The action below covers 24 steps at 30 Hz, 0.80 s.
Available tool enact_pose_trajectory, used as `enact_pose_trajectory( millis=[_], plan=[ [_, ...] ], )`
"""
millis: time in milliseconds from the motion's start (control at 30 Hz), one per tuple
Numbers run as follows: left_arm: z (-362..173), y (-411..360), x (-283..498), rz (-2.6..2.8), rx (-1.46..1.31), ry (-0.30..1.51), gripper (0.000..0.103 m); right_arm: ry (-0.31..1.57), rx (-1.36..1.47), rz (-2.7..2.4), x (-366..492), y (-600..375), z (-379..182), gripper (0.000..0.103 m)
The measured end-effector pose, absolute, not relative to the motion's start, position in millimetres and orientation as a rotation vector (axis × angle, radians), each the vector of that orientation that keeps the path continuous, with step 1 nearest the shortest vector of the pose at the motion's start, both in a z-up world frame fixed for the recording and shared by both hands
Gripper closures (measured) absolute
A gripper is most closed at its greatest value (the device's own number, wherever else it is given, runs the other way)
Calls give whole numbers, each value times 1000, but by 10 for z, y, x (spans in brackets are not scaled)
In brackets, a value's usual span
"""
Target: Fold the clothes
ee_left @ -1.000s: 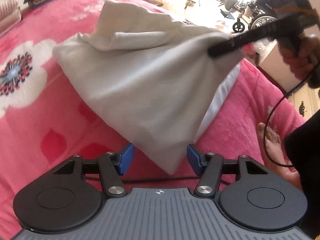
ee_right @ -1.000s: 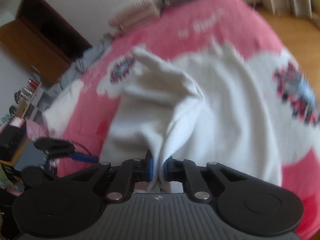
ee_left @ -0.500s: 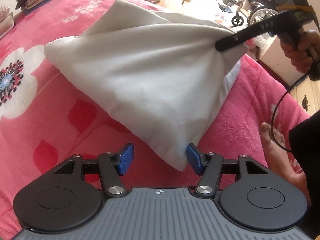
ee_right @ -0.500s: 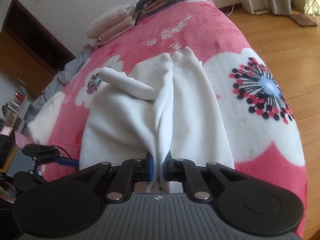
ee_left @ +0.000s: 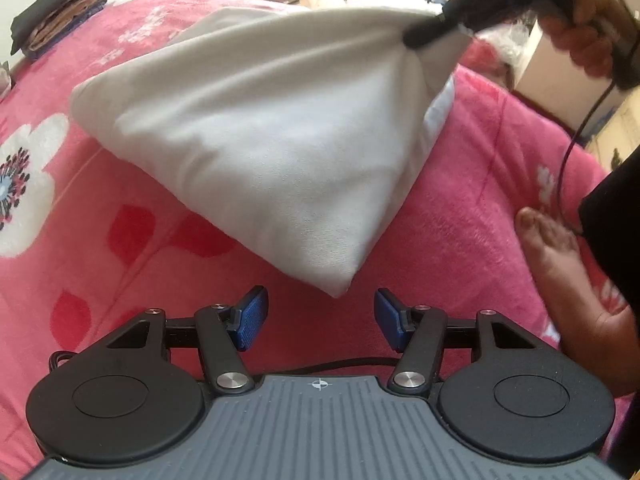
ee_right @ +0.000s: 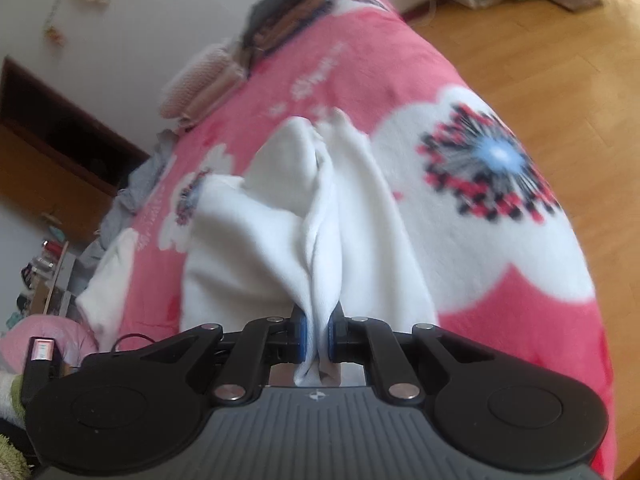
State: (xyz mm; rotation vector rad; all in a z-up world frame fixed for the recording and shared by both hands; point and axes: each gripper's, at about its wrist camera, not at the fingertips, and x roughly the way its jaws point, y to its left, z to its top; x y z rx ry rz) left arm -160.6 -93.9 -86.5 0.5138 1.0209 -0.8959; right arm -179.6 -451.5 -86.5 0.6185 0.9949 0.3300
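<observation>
Right claw [ee_right: 317, 338] was clamped on one white garment [ee_left: 256, 152], corner lifted upper right; left claw [ee_left: 319, 318] gaped empty, lower centre, over one pink bed [ee_left: 480, 184].

A pink flowered bed [ee_left: 480, 184] carried the white garment [ee_left: 256, 148] and a stack of folded clothes [ee_left: 56, 40].
</observation>
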Motion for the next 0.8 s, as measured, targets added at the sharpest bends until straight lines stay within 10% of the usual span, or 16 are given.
enact_pose_trajectory(
  millis=[600, 800],
  plan=[
    [-308, -655, -1225, -984, 250, 899, 44, 1042, 477, 313, -1880, -4508, -1130, 91],
    [-482, -957, -1220, -984, 346, 848, 45, 1089, 466, 317, -1851, -4515, -1020, 72]
  ],
)
